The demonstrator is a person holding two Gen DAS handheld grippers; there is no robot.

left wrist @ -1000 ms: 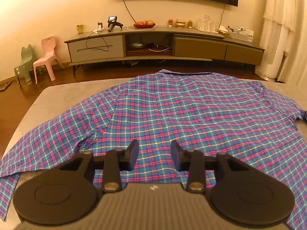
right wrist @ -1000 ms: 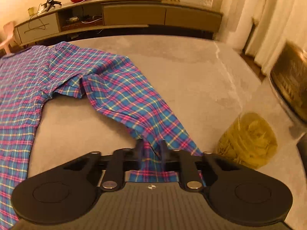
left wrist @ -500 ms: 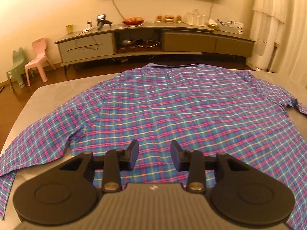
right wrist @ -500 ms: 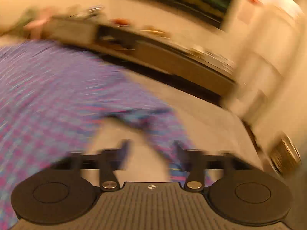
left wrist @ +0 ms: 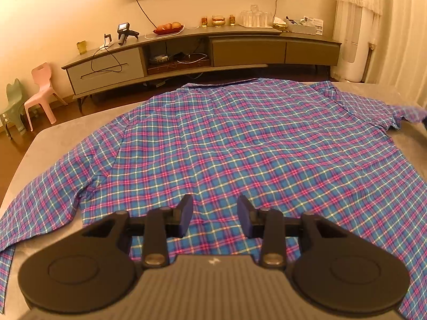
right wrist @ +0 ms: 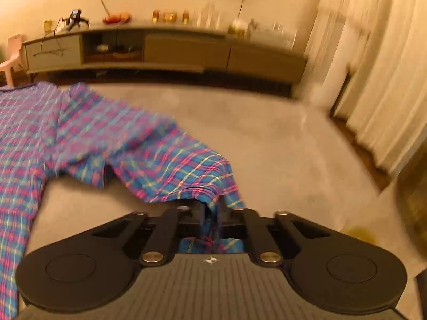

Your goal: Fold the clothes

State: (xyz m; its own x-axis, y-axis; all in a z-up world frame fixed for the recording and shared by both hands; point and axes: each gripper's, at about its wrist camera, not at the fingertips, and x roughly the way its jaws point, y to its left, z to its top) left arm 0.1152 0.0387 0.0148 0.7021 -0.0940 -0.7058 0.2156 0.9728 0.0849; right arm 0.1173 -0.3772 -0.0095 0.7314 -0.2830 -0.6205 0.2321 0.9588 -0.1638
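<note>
A blue, pink and yellow plaid shirt (left wrist: 240, 138) lies spread flat, back up, on a grey surface (left wrist: 61, 138), collar at the far side. My left gripper (left wrist: 214, 214) is open and empty, hovering over the shirt's near hem. In the right wrist view my right gripper (right wrist: 212, 213) is shut on the end of the shirt's right sleeve (right wrist: 186, 176), which is lifted off the grey surface (right wrist: 267, 138) and drapes back toward the shirt body (right wrist: 24, 133). This view is blurred by motion.
A long low TV cabinet (left wrist: 208, 50) with fruit, glasses and small items stands along the far wall. Two small plastic chairs, pink (left wrist: 41, 93) and green (left wrist: 12, 106), stand at the left. Curtains (right wrist: 373, 80) hang at the right.
My right gripper has swung around fast with the sleeve end and lifted it; the sleeve now bunches toward the shirt. My left gripper has drifted a little over the hem, still open.
</note>
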